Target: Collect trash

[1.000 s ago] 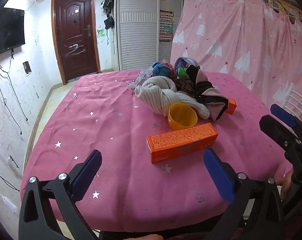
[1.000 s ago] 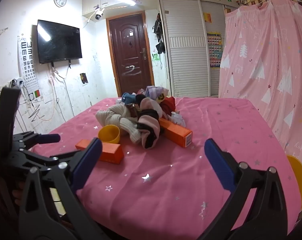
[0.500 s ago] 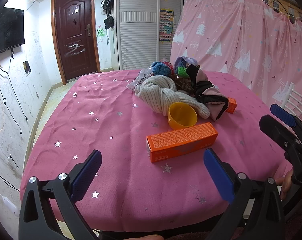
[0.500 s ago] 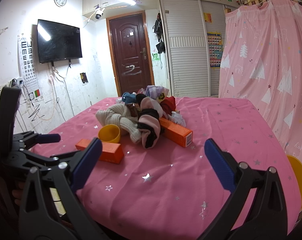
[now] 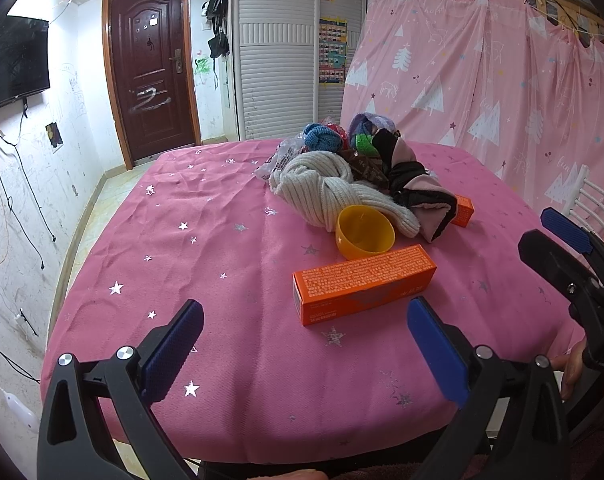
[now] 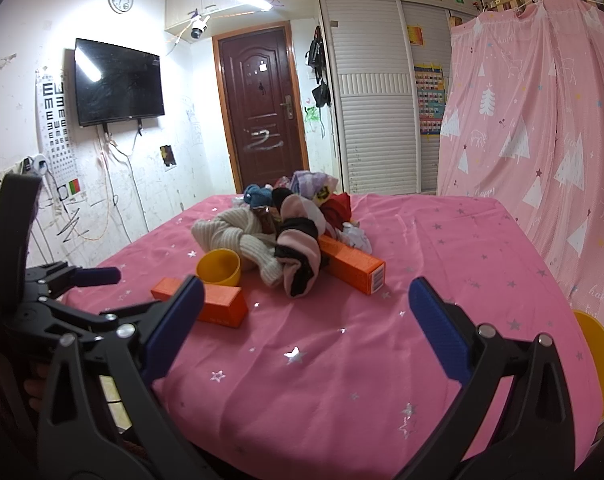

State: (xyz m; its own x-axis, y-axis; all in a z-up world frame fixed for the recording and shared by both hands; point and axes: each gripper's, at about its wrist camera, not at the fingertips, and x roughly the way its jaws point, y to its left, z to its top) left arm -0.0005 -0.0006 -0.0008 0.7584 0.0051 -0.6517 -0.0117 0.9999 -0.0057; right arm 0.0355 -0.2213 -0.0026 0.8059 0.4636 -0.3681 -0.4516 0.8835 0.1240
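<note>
So far we have collected nothing: our left claw [image 5: 300,338] and right claw [image 6: 302,314] gape empty, while the long orange cardboard box [image 5: 363,283] waits centre-frame on the pink star-patterned counter [image 5: 206,240].

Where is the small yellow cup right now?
In the left wrist view the yellow cup lies right of centre on the pink tablecloth, between the cream knitted garment and the nearer orange box.
</note>
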